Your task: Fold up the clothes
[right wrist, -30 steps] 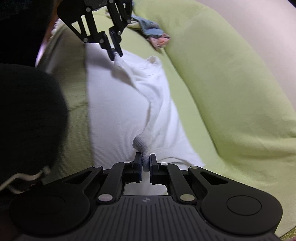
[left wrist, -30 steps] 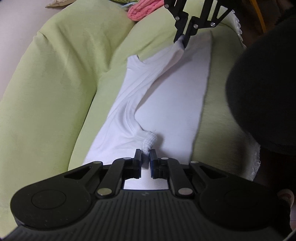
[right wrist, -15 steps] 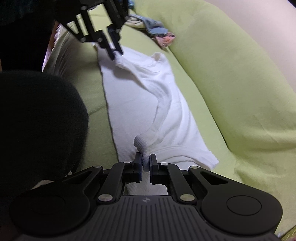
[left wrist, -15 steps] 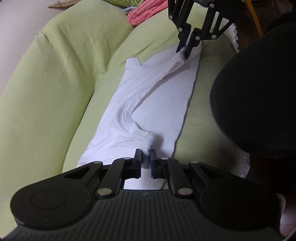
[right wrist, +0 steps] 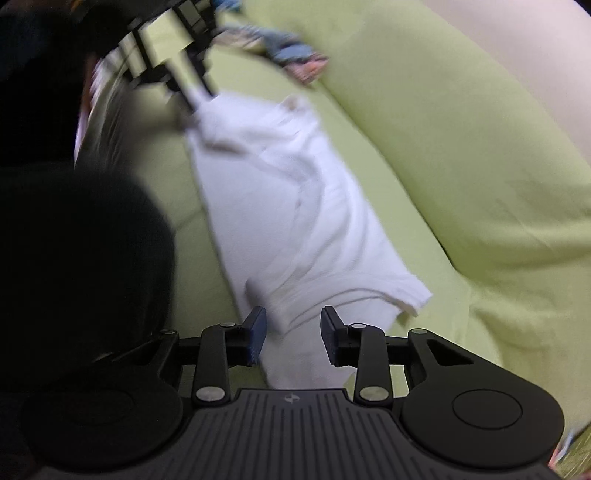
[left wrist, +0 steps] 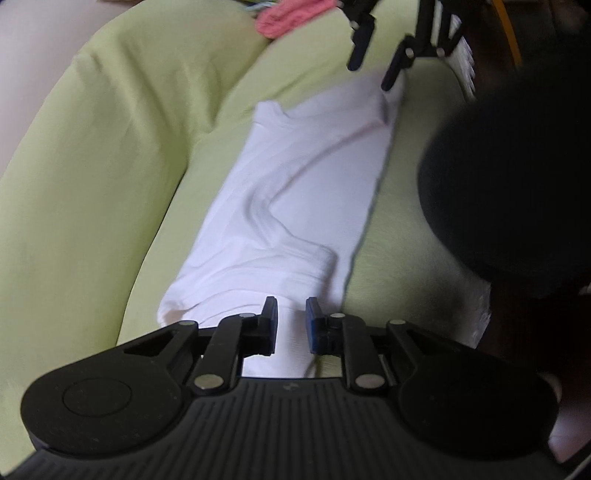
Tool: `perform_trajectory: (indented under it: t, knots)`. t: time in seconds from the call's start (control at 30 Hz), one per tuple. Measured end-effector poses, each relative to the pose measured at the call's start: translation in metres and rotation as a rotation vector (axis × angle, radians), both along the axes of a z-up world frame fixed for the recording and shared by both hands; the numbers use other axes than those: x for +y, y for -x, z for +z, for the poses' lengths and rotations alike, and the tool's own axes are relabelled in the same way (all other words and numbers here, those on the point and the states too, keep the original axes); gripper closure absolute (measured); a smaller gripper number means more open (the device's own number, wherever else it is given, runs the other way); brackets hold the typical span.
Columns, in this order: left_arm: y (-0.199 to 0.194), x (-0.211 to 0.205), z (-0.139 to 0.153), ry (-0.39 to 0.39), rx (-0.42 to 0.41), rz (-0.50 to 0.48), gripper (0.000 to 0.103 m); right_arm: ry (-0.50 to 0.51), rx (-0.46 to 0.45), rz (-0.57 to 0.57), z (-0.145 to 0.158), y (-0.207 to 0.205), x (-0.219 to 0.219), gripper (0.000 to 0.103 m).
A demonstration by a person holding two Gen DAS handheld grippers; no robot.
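Observation:
A white garment (left wrist: 295, 192) (right wrist: 306, 221) lies stretched along the green sofa seat, one long side folded over its middle. My left gripper (left wrist: 291, 317) hovers just above its near end. The jaws are opening and nothing is pinched between them; the cuff lies flat a little ahead. My right gripper (right wrist: 293, 325) hangs over the opposite end, its jaws also opening wide, with cloth only beneath them. Each wrist view shows the other gripper at the far end, right gripper (left wrist: 373, 70) with fingers apart, left gripper (right wrist: 192, 92) blurred.
The green sofa backrest (left wrist: 92, 166) (right wrist: 461, 147) curves along one side of the garment. A pink cloth (left wrist: 291, 18) and a blue patterned heap (right wrist: 291, 55) lie at the sofa's ends. A person's dark clothed body (left wrist: 517, 184) (right wrist: 74, 258) sits close on the other side.
Both grippers were shut on the garment's folded edge and have let go. Their jaws have parted, they have lifted slightly, and the fold now lies flat.

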State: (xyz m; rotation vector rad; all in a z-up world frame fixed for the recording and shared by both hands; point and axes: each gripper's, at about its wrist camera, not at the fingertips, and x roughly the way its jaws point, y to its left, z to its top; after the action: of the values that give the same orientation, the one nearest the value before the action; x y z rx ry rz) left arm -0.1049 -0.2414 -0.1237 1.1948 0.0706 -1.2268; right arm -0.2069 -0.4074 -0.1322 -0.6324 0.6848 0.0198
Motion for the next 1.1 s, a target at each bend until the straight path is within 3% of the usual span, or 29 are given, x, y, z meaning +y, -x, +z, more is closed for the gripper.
perform_trajectory:
  t: [0.13, 0.2, 0.33, 0.63, 0.7, 0.73, 0.83, 1.0, 1.1]
  knots:
    - [0.000, -0.025, 0.028, 0.106, 0.150, 0.043, 0.088, -0.089, -0.062, -0.026, 0.013, -0.030, 0.000, 0.087]
    - [0.003, -0.045, 0.020, 0.092, 0.134, 0.048, 0.087, -0.056, -0.058, -0.008, 0.008, -0.050, 0.005, 0.087]
    - [-0.007, -0.079, -0.002, 0.020, 0.129, 0.152, 0.087, 0.022, -0.035, 0.038, -0.002, -0.083, 0.017, 0.087]
    - [-0.010, -0.079, -0.020, -0.048, 0.138, 0.156, 0.086, 0.127, 0.035, 0.084, -0.024, -0.111, 0.020, 0.086]
    - [-0.009, -0.077, -0.021, -0.053, 0.122, 0.139, 0.088, 0.114, 0.044, 0.093, -0.022, -0.113, 0.017, 0.099]
    - [-0.009, -0.078, -0.021, -0.055, 0.121, 0.134, 0.091, 0.104, 0.049, 0.095, -0.021, -0.114, 0.016, 0.103]
    - [-0.014, -0.074, -0.016, -0.035, 0.161, 0.149, 0.096, 0.021, 0.054, 0.084, -0.012, -0.110, 0.010, 0.103]
    - [-0.034, -0.053, 0.007, 0.052, 0.305, 0.217, 0.098, -0.271, 0.004, 0.051, 0.016, -0.096, -0.011, 0.103]
    - [-0.035, -0.047, 0.008, 0.052, 0.317, 0.222, 0.094, -0.232, 0.068, 0.031, 0.006, -0.096, -0.011, 0.102]
